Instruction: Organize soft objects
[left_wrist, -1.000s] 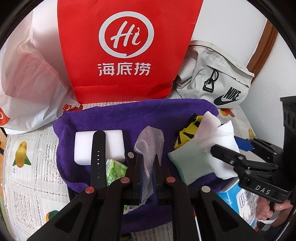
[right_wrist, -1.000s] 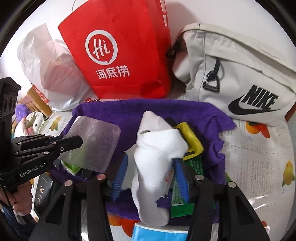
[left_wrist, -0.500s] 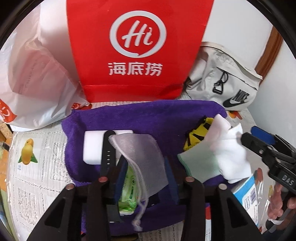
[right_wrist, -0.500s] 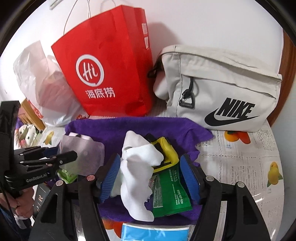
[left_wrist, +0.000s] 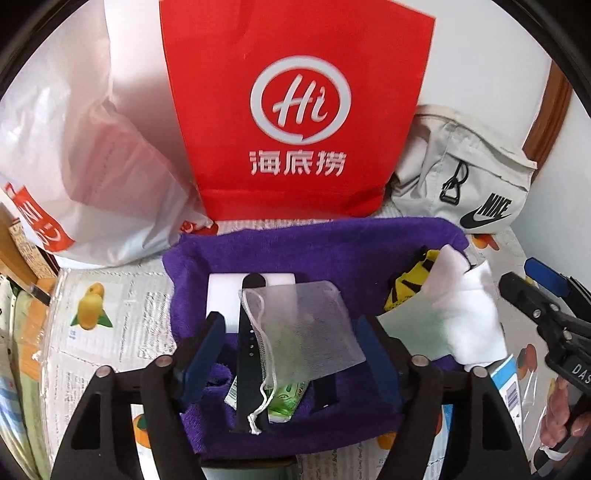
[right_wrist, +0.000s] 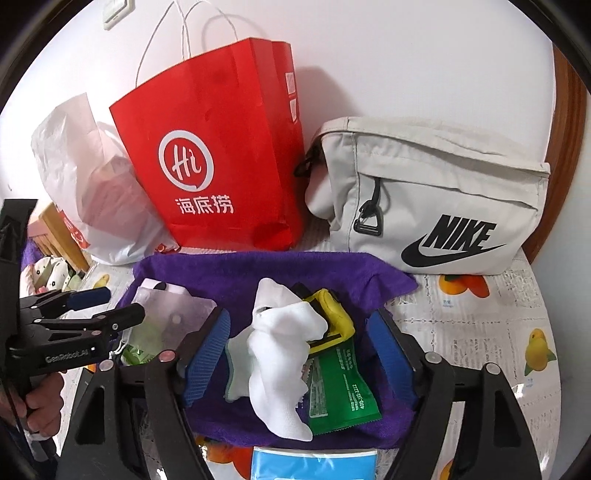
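Red bag (left_wrist: 295, 110) (upright) behind purple towel (left_wrist: 314, 251)

Both views are bright and evenly lit by soft, daylight-like light. The red paper bag (right_wrist: 218, 155) throws a faint grey shadow on the white wall just right of it, so the light seems to arrive from the left of the bag. Left of the bag, the white plastic bag (left_wrist: 85, 155) is pale and nearly washed out. Focus is sharp around the bag; its printed logo reads crisply. Fisheye bending curves everything far from the bag, and black vignette fills the corners.
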